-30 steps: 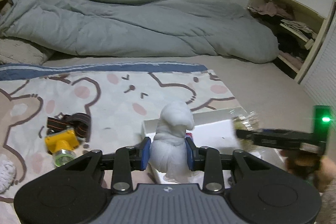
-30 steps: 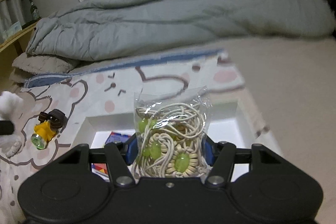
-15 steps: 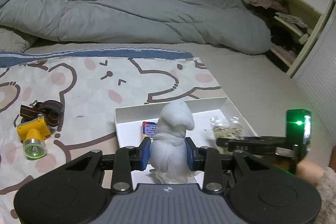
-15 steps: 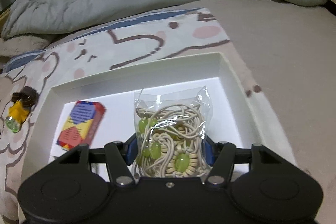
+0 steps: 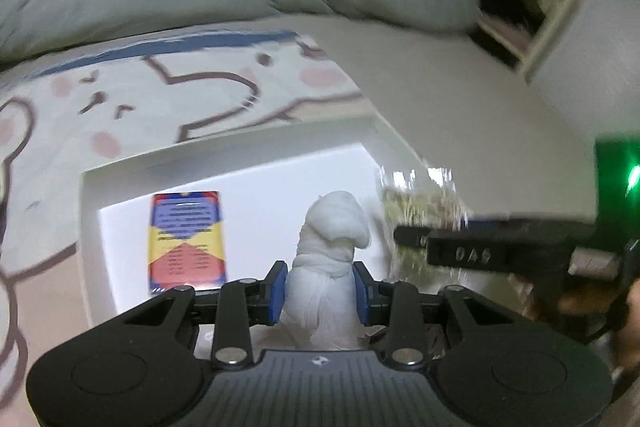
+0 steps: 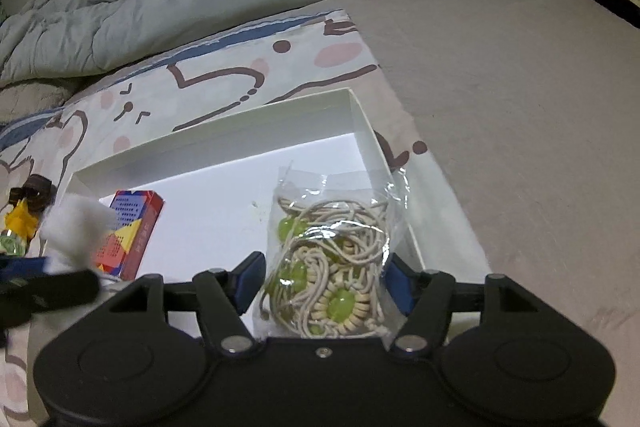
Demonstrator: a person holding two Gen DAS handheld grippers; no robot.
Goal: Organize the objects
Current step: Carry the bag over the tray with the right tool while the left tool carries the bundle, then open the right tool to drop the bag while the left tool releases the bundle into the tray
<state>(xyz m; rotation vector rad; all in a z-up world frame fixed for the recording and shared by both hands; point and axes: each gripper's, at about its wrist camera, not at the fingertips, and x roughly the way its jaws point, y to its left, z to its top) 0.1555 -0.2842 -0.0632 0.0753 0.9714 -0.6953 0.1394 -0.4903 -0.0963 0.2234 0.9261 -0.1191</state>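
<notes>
Both grippers now over white box [image 6: 224,147]; right fingers [image 6: 250,281] just parted, bag [image 6: 332,259] loose; left fingers [image 5: 277,287] clamp cloth bundle [image 5: 330,255]; left view blurred.

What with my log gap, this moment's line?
left gripper: shut on cloth bundle | right gripper: just opening, bead bag between jaws | over box

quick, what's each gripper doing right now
left gripper: shut on the white cloth.
right gripper: jaws have just been opening, with the bag between them and a gap beside the left pad; grip looks released.
</notes>
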